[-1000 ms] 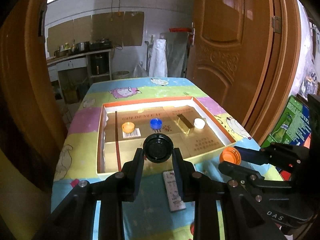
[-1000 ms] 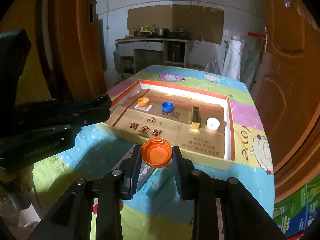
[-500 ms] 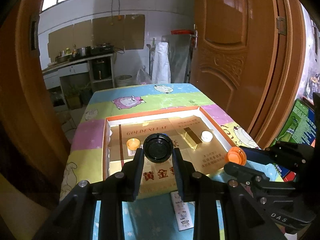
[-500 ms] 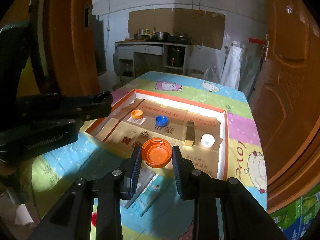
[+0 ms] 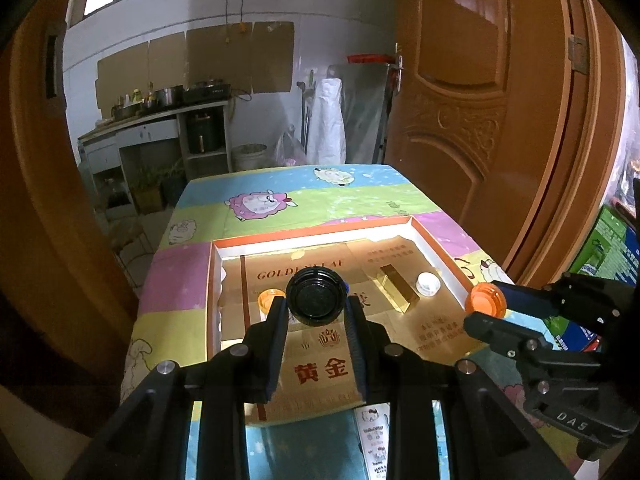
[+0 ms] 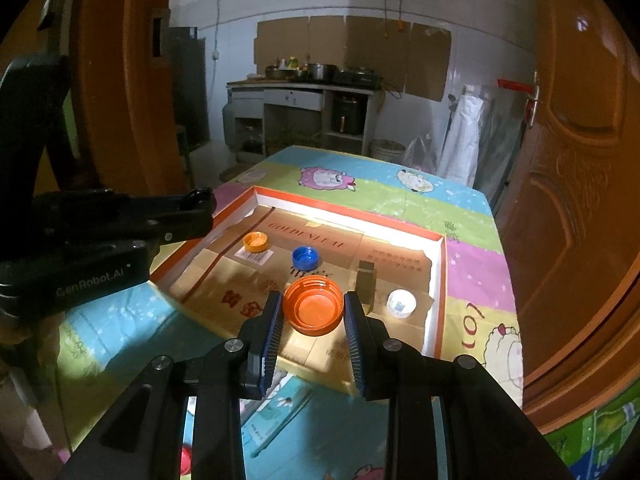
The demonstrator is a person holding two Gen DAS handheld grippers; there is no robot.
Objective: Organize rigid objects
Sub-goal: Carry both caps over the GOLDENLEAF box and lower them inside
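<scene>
Caps (image 6: 314,309) in jaws above box rim (image 6: 352,227), floor mostly bare.

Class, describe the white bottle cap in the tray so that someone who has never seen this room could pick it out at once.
Find the shallow orange-rimmed cardboard tray on the cartoon-sheep tablecloth. Inside it, go to the end nearest the wooden door, just past the upright gold block. The white cap lies there, the only white one; the tray's other loose caps are yellow-orange and blue.

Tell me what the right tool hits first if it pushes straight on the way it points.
Probably the cardboard floor of the tray, near the blue cap. The right tool, clamped on the orange cap, points down into the tray; depth is hard to judge, so the blue cap could come first.
</scene>
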